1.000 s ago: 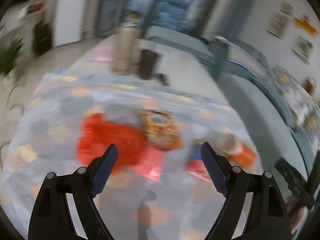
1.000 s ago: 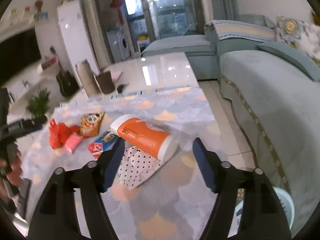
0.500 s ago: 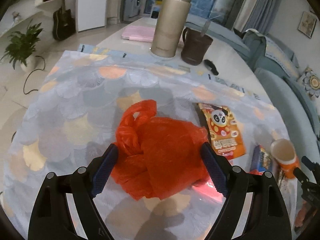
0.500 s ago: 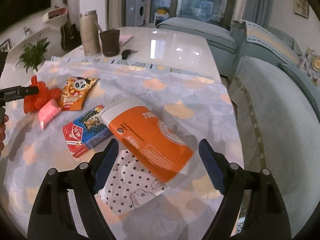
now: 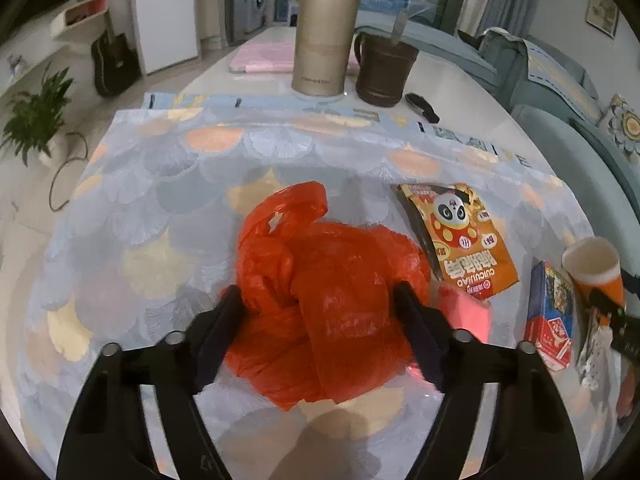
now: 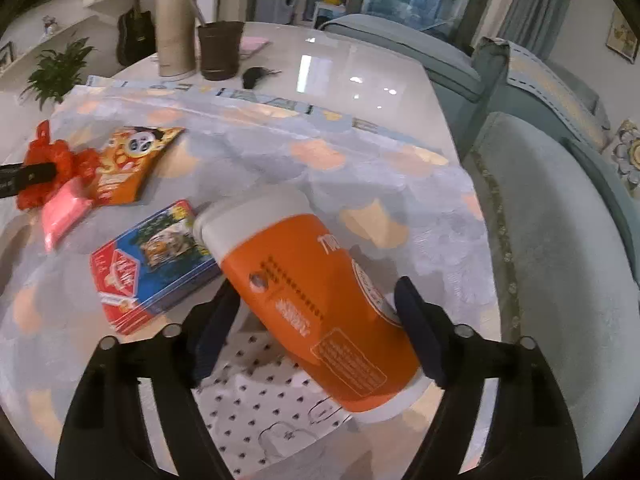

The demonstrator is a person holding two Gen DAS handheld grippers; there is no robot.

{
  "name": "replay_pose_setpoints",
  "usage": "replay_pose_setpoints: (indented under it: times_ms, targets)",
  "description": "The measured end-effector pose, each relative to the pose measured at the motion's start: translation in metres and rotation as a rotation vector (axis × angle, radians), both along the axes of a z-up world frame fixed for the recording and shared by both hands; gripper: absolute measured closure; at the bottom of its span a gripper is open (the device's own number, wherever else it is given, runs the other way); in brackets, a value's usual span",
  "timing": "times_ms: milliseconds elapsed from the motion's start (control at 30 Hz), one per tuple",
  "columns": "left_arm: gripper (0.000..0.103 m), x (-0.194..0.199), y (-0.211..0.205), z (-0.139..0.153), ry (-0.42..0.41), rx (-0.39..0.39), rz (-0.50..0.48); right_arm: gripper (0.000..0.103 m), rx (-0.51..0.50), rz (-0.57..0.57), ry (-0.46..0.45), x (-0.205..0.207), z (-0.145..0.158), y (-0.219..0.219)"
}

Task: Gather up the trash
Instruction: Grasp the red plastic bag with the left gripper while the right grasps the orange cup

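A crinkled, glossy red bag is lying bunched on the cloth, a thin blue-grey sheet printed with pale orange and cream scallops, and the left gripper is straddling it with its 2 fingers spread wide at either flank; I cannot tell whether the pads are touching the plastic. Just right of the bag a soft pink pack is lying, and beyond that a flat orange snack pouch with a panda face. The right gripper is standing wide apart around a smooth orange bottle with a white cap, lying on its side and tilted across the gap, its base end resting over a white dotted wrapper. A flat red and blue box is lying just beside the cap. The left view alone is showing the bag's knotted folds up close and the bottle's round end at its right edge; the right view alone is showing the bottle's printed label and the padded grey-blue sofa beside the table. Behind the cloth, on the glossy white table, a tall matte beige flask and a dark brown mug are standing near each other.
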State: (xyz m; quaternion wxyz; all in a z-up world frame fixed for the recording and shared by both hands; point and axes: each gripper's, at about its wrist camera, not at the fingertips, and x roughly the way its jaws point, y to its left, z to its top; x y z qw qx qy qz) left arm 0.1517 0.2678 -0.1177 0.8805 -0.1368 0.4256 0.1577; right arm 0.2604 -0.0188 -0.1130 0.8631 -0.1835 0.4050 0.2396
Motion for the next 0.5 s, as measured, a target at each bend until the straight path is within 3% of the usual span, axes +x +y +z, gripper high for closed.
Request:
replay_pose_setpoints:
  times_ms: [200, 300, 500]
  targets:
    - [0.068, -0.007, -0.001, 0.01, -0.064, -0.017, -0.006, 0.053, 0.043, -0.041, -0.004, 0.005, 0.005, -0.008]
    - [0.073, -0.013, -0.006, 0.023, -0.111, -0.029, -0.027, 0.062, 0.072, -0.053, -0.011, 0.001, 0.013, -0.014]
    - [0.074, -0.032, -0.028, 0.065, -0.224, -0.037, -0.092, 0.063, 0.165, -0.077, -0.065, -0.017, 0.048, -0.037]
